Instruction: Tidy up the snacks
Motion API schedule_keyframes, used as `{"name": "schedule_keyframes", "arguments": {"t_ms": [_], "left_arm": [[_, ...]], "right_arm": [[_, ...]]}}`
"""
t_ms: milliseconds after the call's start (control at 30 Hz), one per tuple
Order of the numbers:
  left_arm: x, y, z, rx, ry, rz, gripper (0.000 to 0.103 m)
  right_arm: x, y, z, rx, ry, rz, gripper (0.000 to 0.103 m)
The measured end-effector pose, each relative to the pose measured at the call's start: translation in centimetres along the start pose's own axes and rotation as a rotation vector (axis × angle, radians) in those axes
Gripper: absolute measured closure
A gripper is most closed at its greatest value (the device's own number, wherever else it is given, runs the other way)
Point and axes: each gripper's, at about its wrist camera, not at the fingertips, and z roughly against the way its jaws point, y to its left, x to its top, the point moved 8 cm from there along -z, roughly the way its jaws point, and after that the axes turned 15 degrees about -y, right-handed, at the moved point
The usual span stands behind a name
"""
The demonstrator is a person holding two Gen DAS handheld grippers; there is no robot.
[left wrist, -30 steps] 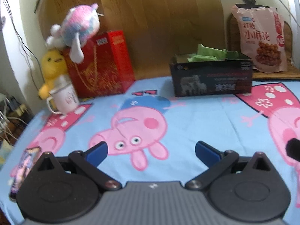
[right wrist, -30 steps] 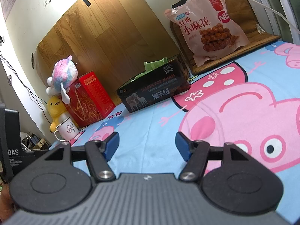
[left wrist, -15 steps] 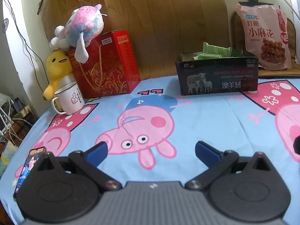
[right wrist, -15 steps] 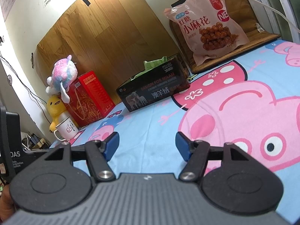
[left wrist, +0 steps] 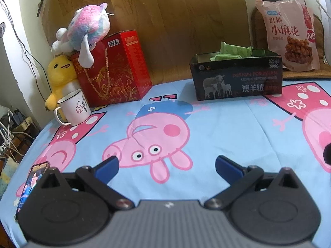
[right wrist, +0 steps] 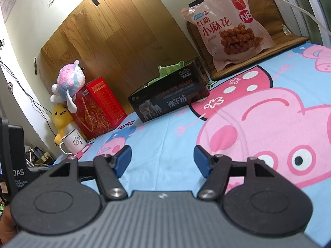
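Observation:
A black open box (left wrist: 238, 80) holds green snack packets (left wrist: 233, 51) at the back of the cloth-covered table; it also shows in the right wrist view (right wrist: 169, 101) with the packets (right wrist: 169, 69) sticking out. A pink snack bag (left wrist: 289, 33) leans upright behind it on a wooden board, and shows in the right wrist view (right wrist: 229, 24). My left gripper (left wrist: 166, 168) is open and empty, low over the cloth near the front. My right gripper (right wrist: 162, 162) is open and empty, well short of the box.
A red gift box (left wrist: 111, 68) with a pastel plush (left wrist: 86, 26) on top, a yellow plush (left wrist: 60, 76) and a white mug (left wrist: 74, 107) stand at the back left. A phone (left wrist: 31, 186) lies at the left front edge. The cartoon-pig tablecloth (left wrist: 227, 128) covers the table.
The left wrist view has pulled back and shifted slightly, so the box and bag sit further right and lower. The right gripper has hardly moved. Both stay open.

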Motion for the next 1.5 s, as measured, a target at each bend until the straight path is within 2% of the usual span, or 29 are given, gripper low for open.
{"name": "schedule_keyframes", "arguments": {"t_ms": [900, 1500], "left_arm": [[0.0, -0.9, 0.4, -0.077, -0.004, -0.007, 0.000], [0.0, -1.1, 0.2, -0.075, 0.007, -0.014, 0.000]], "right_arm": [[0.0, 0.0, 0.0, -0.001, 0.001, 0.000, 0.034], [-0.1, -0.1, -0.1, -0.001, 0.002, 0.000, 0.034]]}}
